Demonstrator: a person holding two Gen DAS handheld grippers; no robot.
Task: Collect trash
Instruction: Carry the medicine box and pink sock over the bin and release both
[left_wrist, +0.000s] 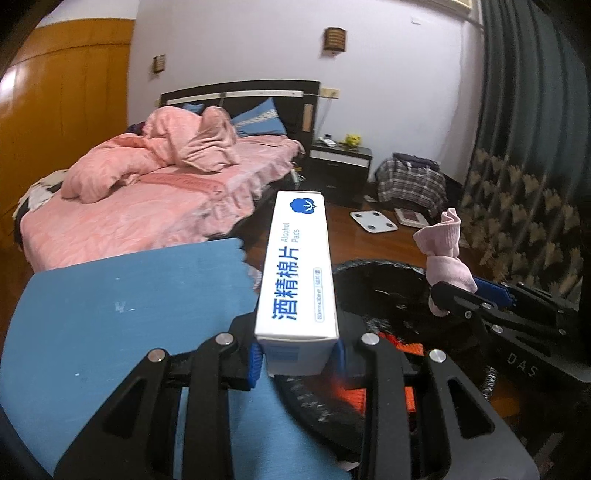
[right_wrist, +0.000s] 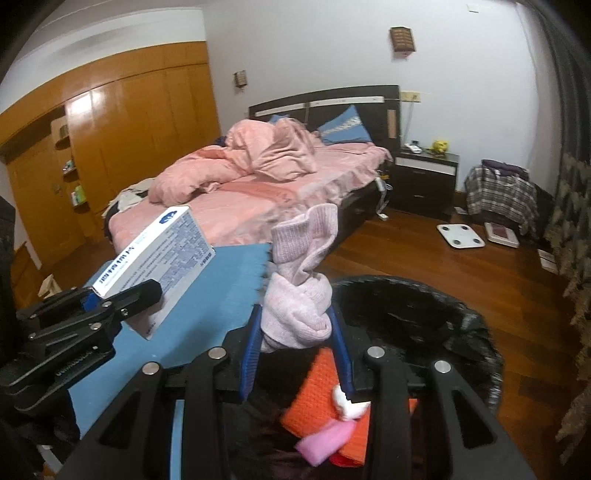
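Note:
My left gripper (left_wrist: 297, 354) is shut on a white alcohol pads box (left_wrist: 297, 269) with blue print, held over the edge of the blue table (left_wrist: 129, 314). The box also shows in the right wrist view (right_wrist: 162, 258), with the left gripper (right_wrist: 110, 299) on it. My right gripper (right_wrist: 295, 332) is shut on a pink sock (right_wrist: 299, 280), held above a black-lined trash bin (right_wrist: 424, 314). The sock (left_wrist: 445, 251) and right gripper (left_wrist: 448, 299) show at right in the left wrist view, over the bin (left_wrist: 384, 291). Orange and pink items (right_wrist: 325, 406) lie in the bin.
A bed with pink bedding (right_wrist: 258, 177) stands behind the table. A dark nightstand (right_wrist: 424, 177), a white scale (right_wrist: 460, 236) on the wood floor, a plaid bag (right_wrist: 498, 192) and curtains (left_wrist: 524, 129) are at right. Wooden wardrobes (right_wrist: 110, 147) line the left wall.

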